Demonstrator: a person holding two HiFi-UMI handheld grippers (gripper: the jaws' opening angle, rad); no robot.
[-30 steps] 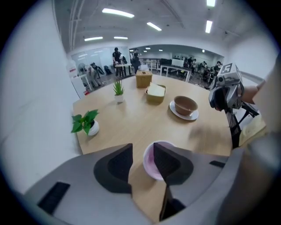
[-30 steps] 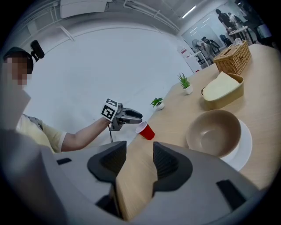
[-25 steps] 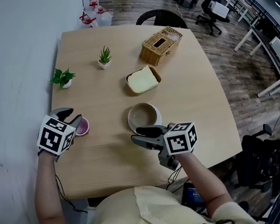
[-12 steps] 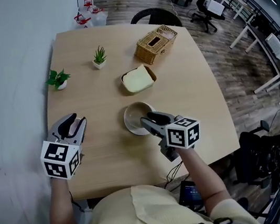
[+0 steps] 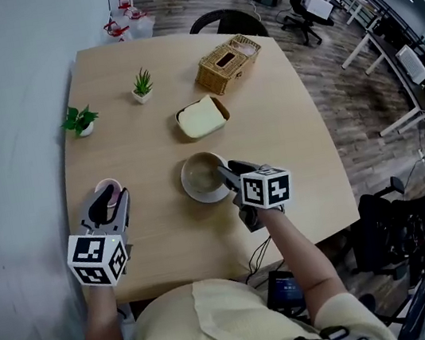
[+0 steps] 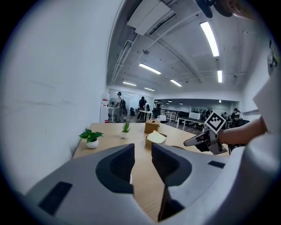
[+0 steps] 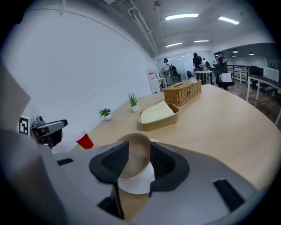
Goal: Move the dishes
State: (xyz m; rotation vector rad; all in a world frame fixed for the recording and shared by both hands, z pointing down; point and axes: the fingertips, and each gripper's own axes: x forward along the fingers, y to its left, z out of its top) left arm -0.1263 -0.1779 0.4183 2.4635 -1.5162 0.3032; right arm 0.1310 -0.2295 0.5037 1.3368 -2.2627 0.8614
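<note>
Setting: You stood at the near edge of a light wooden surface (image 5: 284, 113) set against a white wall.
Dishes: A round brown bowl (image 5: 200, 175) sat on a flat white plate (image 7: 136, 182) near the middle of the surface, on your side of it.
Right tongs: Your right tongs (image 5: 226, 172) pointed down at the bowl's right rim. Their jaws stood apart and had just been closing in. The bowl showed in the gap between them, but no pad could be seen pressing on it.
Left tongs: Your left tongs (image 5: 111, 200) hung released near the wall side. Their jaws had just narrowed a little and gripped nothing.
Cup: A red tapered cup (image 7: 84, 141) stood upright just beyond the left tongs' tips, well apart from the bowl.
Farther back: A tan dish holding a pale yellow block (image 5: 201, 119) lay beyond the bowl. A woven wicker basket (image 5: 228, 63) sat behind that dish.
Wall side: Two small green plants in white pots (image 5: 142, 84) (image 5: 79, 120) stood apart from each other.
</note>
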